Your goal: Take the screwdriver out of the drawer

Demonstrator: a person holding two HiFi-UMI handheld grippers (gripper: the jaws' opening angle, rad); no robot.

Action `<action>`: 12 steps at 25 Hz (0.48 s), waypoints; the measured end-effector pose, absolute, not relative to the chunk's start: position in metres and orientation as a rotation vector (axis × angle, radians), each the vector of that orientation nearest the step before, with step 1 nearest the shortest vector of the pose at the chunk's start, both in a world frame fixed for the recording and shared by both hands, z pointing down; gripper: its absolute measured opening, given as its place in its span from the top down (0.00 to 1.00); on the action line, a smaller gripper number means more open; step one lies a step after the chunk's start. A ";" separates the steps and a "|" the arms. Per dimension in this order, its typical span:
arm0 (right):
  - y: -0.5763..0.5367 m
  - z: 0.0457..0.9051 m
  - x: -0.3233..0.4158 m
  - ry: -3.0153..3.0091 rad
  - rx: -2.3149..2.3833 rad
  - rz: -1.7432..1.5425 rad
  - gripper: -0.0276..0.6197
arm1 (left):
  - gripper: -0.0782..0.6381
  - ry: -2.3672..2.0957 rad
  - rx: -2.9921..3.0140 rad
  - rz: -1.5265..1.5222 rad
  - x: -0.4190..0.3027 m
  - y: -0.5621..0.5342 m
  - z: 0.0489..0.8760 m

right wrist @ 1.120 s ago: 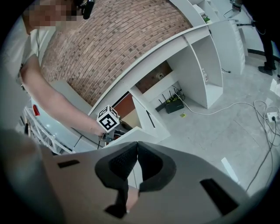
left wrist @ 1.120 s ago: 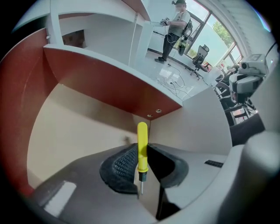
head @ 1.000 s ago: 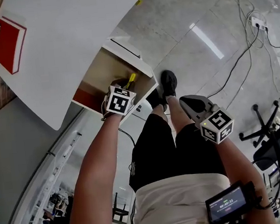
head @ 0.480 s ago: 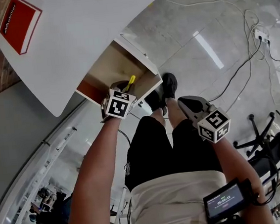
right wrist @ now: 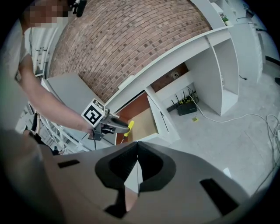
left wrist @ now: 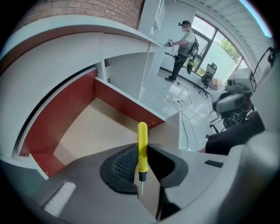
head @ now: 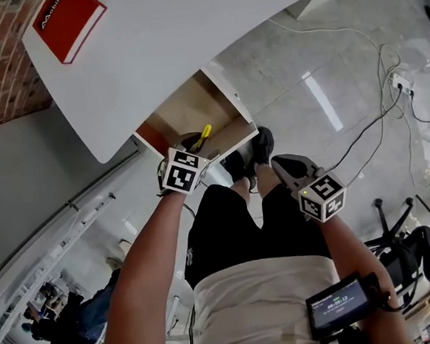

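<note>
Since earlier frame: left tongs (left wrist: 142, 154) raised a little, carrying screwdriver (left wrist: 142, 135); right tongs (right wrist: 137, 159) shifted only slightly. Left tongs clenched on yellow handle near its metal end; shaft tip points back toward camera, handle projects forward. Screwdriver held over open drawer (left wrist: 122, 103), clear of its pale floor. Right tongs pressed together, nothing between them, well apart from drawer. Red book (head: 69, 15) on white counter (head: 185, 33).

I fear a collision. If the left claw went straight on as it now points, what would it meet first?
Probably the red inner wall of the open drawer, past the yellow-handled screwdriver gripped in the left claw; depth is unclear, so perhaps the pale wooden drawer floor.
</note>
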State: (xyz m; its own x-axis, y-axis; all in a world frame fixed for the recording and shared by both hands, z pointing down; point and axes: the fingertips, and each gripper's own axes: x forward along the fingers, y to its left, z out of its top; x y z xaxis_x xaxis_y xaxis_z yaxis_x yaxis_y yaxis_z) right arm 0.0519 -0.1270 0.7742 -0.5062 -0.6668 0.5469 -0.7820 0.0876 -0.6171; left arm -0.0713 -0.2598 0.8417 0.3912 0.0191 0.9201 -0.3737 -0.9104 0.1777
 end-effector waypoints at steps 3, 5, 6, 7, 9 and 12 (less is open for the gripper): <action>-0.135 0.766 0.052 -2.231 1.473 1.367 0.95 | 0.80 -0.337 2.310 1.482 -0.074 -0.262 0.826; -0.140 0.761 0.054 -2.235 1.465 1.350 0.95 | 0.80 -0.358 2.318 1.449 -0.075 -0.263 0.817; -0.142 0.758 0.054 -2.235 1.465 1.347 0.95 | 0.80 -0.366 2.320 1.437 -0.076 -0.263 0.812; -0.143 0.755 0.053 -2.233 1.466 1.346 0.95 | 0.80 -0.373 2.321 1.429 -0.079 -0.264 0.807; -0.147 0.749 0.050 -2.234 1.463 1.341 0.95 | 0.80 -0.388 2.322 1.409 -0.085 -0.264 0.798; -0.156 0.740 0.049 -2.245 1.451 1.319 0.95 | 0.80 -0.422 2.317 1.375 -0.092 -0.265 0.786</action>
